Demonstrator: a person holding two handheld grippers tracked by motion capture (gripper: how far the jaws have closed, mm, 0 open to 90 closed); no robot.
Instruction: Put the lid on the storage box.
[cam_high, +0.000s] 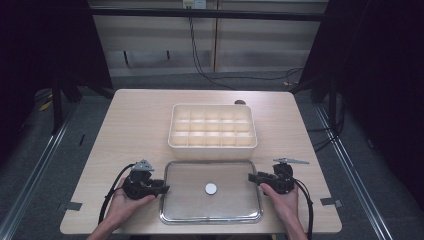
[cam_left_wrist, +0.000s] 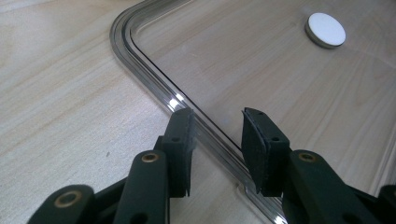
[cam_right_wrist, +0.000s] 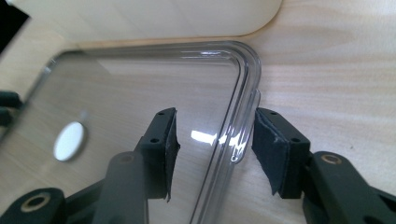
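Note:
A clear plastic lid (cam_high: 230, 205) lies flat on the wooden table near its front edge, with a small white round disc (cam_high: 211, 188) at its centre. My left gripper (cam_high: 165, 189) is at the lid's left edge. In the left gripper view its jaws (cam_left_wrist: 217, 122) stand apart astride the raised rim (cam_left_wrist: 154, 77), the disc (cam_left_wrist: 325, 29) farther off. My right gripper (cam_high: 251, 177) is at the lid's right edge. Its jaws (cam_right_wrist: 215, 122) straddle the rim and a small tab (cam_right_wrist: 243, 151), with gaps beside the pads.
A cream box (cam_high: 212, 145) divided into several compartments stands just behind the lid; its wall (cam_right_wrist: 154, 16) also appears in the right gripper view. A small dark object (cam_high: 240, 102) lies behind the box. Cables (cam_high: 200, 60) trail on the floor beyond the table.

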